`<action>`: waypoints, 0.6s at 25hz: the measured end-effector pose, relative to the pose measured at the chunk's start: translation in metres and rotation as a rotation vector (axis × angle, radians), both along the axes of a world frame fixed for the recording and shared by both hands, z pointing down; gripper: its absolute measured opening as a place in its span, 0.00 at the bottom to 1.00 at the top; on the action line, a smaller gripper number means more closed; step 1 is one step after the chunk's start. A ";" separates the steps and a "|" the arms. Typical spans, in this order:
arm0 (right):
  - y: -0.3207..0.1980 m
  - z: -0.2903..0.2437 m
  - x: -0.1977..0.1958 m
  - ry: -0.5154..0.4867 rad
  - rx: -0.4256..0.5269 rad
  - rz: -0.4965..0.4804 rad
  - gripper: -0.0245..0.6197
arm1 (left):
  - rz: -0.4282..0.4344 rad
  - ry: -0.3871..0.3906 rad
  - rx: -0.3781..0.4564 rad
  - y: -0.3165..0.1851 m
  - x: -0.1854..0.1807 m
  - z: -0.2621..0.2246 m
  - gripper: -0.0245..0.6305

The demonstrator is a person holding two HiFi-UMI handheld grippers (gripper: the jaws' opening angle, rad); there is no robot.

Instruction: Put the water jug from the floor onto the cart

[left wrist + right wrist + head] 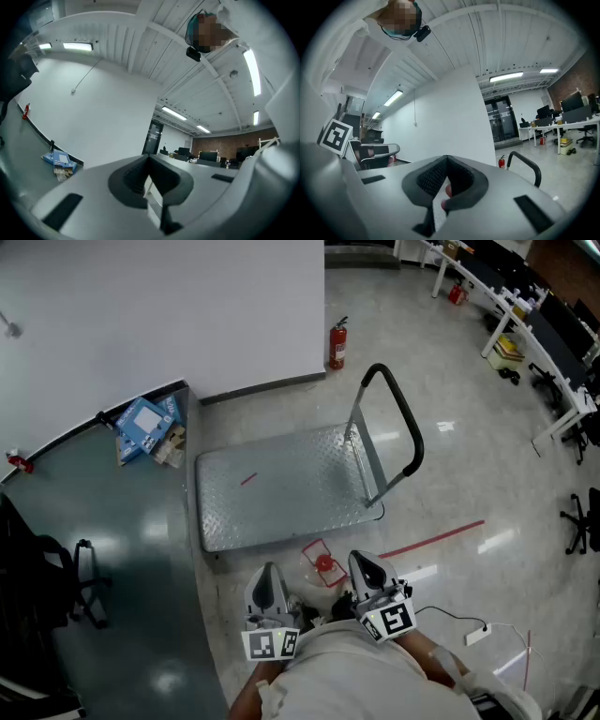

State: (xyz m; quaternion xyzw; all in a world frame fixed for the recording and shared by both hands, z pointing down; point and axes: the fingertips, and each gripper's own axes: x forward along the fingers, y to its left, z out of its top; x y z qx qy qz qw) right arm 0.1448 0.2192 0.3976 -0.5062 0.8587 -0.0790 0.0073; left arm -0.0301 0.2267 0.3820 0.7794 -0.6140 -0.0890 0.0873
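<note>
In the head view the clear water jug (pixel 323 566) with a red cap stands on the floor just in front of the cart's near edge. The cart (pixel 281 488) is a flat grey metal platform with a black handle (pixel 398 418) at its right end, and its deck is bare. My left gripper (pixel 270 572) hovers left of the jug and my right gripper (pixel 362 562) right of it, both held level. The left gripper's (pixel 150 182) jaws meet with nothing between them. My right gripper (pixel 446 182) is shut, and a bit of red shows past its jaws.
A red fire extinguisher (pixel 337 343) stands by the white wall behind the cart. Blue boxes (pixel 145 427) lie at the wall's foot on the left. A black chair (pixel 56 587) is at far left, desks (pixel 534 324) at upper right. Red tape (pixel 431 540) and a white power strip (pixel 476 634) lie right.
</note>
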 end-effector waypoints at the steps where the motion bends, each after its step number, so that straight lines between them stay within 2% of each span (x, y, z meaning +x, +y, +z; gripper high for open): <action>1: 0.000 0.000 -0.001 0.001 -0.001 -0.002 0.06 | 0.002 0.000 0.002 -0.001 0.000 -0.001 0.04; 11: 0.002 0.009 -0.006 0.015 -0.019 -0.031 0.06 | 0.004 0.008 -0.001 0.001 0.003 0.001 0.04; 15: -0.013 0.041 -0.010 0.053 -0.115 -0.040 0.06 | 0.005 0.000 0.004 0.000 0.002 0.000 0.04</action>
